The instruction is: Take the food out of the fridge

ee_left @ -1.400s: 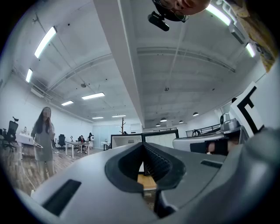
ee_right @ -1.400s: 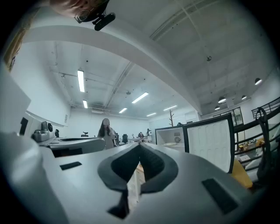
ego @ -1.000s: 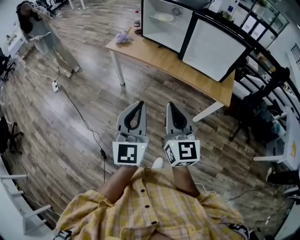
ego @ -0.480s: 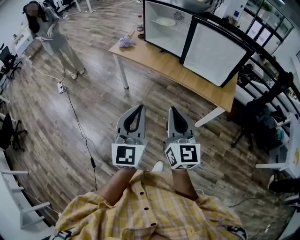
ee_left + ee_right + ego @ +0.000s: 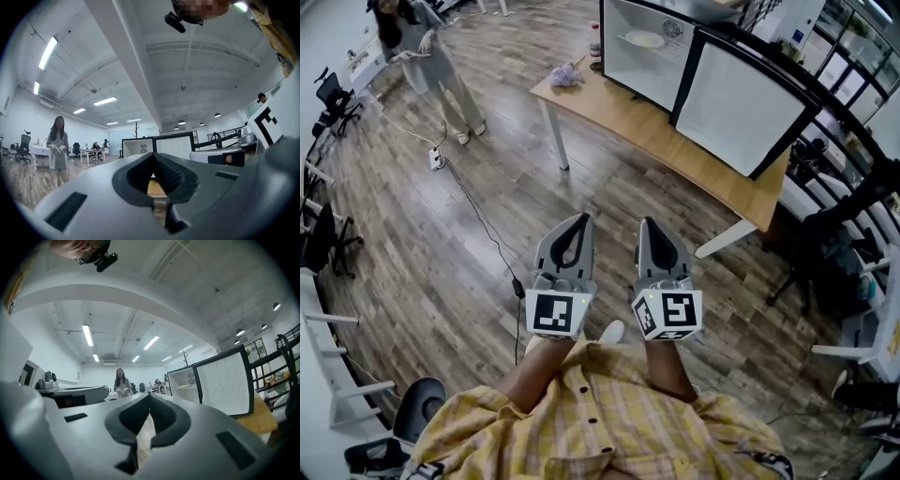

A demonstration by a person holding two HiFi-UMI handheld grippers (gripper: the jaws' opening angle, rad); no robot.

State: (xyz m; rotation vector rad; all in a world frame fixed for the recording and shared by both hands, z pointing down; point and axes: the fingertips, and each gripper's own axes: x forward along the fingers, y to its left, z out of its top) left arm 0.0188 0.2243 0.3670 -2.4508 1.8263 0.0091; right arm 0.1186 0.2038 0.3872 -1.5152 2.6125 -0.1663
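Note:
A small white fridge (image 5: 649, 58) stands on a wooden table (image 5: 675, 142) at the top of the head view, its door (image 5: 739, 101) swung wide open to the right. On a shelf inside lies a pale plate of food (image 5: 645, 39). My left gripper (image 5: 580, 221) and right gripper (image 5: 646, 225) are side by side over the floor, well short of the table, both shut and empty. The fridge (image 5: 138, 147) shows beyond the closed jaws in the left gripper view. The right gripper view has the fridge (image 5: 183, 380) and its door (image 5: 224, 380) to the right.
A purple bundle (image 5: 566, 75) and a bottle (image 5: 595, 43) sit on the table's left end. A person (image 5: 427, 49) stands at the far left. A cable (image 5: 483, 230) runs over the wooden floor. Office chairs (image 5: 417, 412) stand at lower left, desks and chairs at the right.
Both grippers stay shut and side by side. The scene has slid in the head view: the standing person sits nearer the top corner, and a chair has come in at lower left.

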